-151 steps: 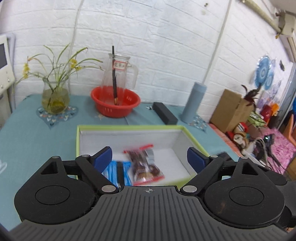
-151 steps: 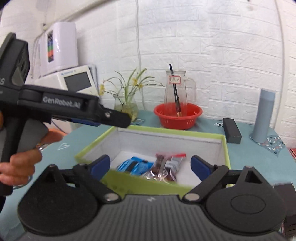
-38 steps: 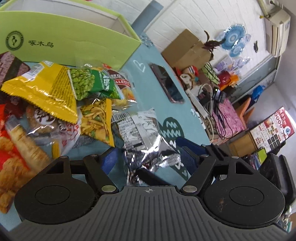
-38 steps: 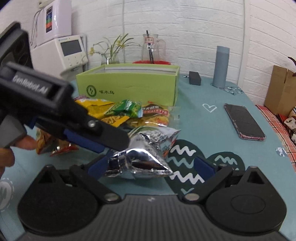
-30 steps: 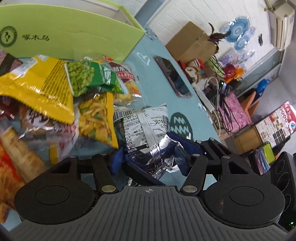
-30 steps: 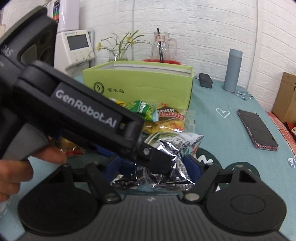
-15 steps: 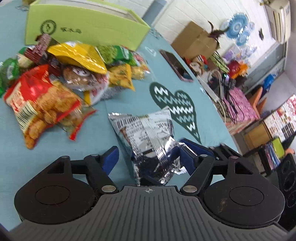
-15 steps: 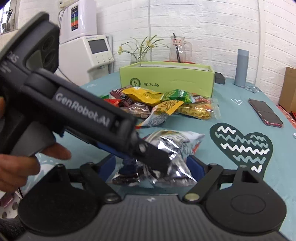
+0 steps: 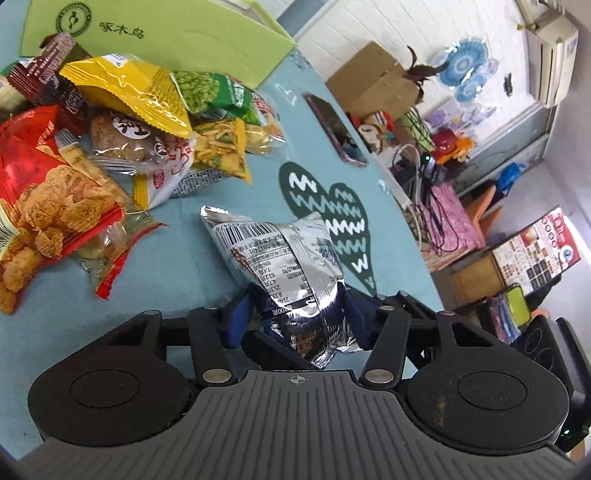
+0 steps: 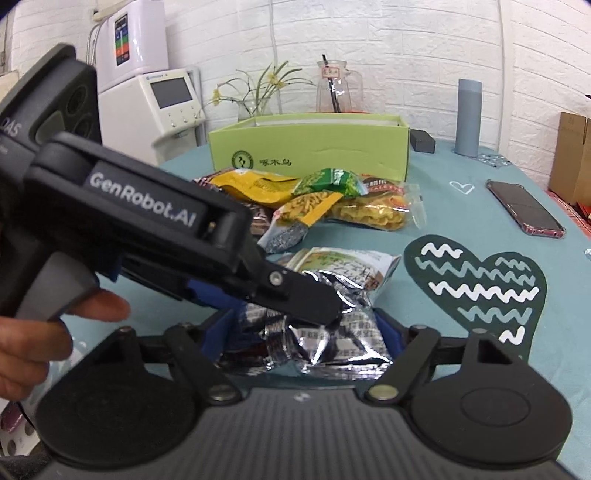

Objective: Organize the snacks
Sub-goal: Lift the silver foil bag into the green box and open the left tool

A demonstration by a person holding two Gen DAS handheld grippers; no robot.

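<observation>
1. Left wrist view: the left tongs (image 9: 297,314) are closing, blue pads pinching the near end of the foil pack (image 9: 280,258), which is sticking out ahead of them toward the snack pile (image 9: 110,122) and green box (image 9: 166,29). The crinkled foil is slick, so the pack could slide out. These tongs are pointing down at the table (image 9: 177,266).

2. Right wrist view: the right tongs (image 10: 301,332) are closing around the same pack (image 10: 332,332), pads at its sides; whether they are pressing is unclear. Two grips pulling apart could tear it. A hand (image 10: 33,339) is holding the left tongs, crossing in from the left.
</observation>
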